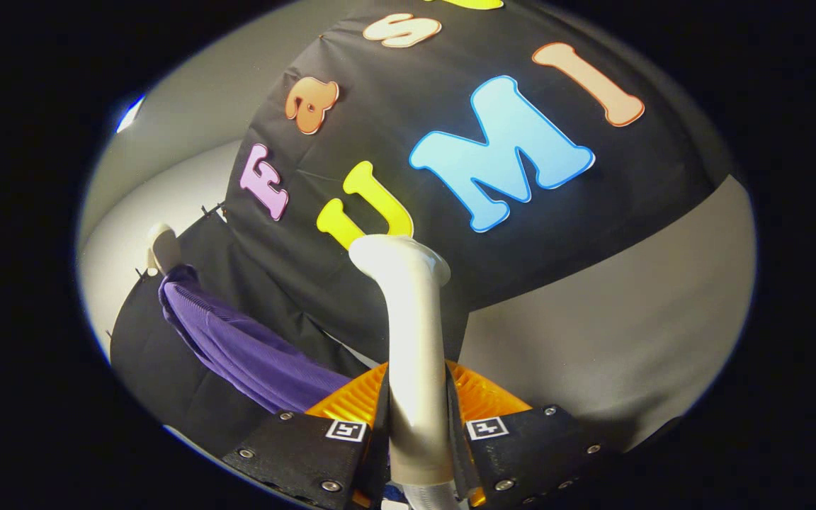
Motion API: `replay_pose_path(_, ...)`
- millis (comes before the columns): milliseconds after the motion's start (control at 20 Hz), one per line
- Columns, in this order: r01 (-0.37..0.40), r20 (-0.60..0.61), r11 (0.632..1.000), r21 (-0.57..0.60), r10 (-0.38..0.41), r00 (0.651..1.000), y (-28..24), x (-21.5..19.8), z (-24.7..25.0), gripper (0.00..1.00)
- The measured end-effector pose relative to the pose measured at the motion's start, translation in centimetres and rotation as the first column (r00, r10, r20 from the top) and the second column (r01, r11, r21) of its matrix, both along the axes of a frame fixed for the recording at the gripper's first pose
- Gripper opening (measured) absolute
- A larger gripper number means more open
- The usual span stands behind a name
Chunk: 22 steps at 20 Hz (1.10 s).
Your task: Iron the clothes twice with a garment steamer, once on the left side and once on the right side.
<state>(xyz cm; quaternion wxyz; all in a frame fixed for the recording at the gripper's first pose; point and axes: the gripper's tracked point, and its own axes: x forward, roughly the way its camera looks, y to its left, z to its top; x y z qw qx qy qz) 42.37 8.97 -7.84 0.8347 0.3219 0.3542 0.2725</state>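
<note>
From the gripper view, my fingers [418, 425] are pinching the garment steamer [411, 340] by its handle, one on each side, its head rising beyond them toward the booth wall. The purple garment [238, 347] hangs on a mannequin [163, 244] off to my left, well apart from the head. I judge the slim handle could twist in my pinch, dragging the head crooked across the cloth.
</note>
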Motion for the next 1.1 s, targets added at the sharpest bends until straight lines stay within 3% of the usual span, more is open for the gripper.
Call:
replay_pose_path(250,0.130,0.185,0.991,-0.011,-0.126,0.975,-0.4,-5.8,5.6,0.37)
replay_pose_path(450,0.160,0.302,0.986,-0.048,-0.138,0.943,1.6,-10.0,9.0,0.37)
replay_pose_path(750,0.201,0.475,0.976,-0.080,-0.140,0.869,6.5,-14.2,13.1,0.36)
replay_pose_path(1100,0.283,0.632,0.951,-0.124,-0.144,0.762,10.5,-16.2,15.6,0.37)
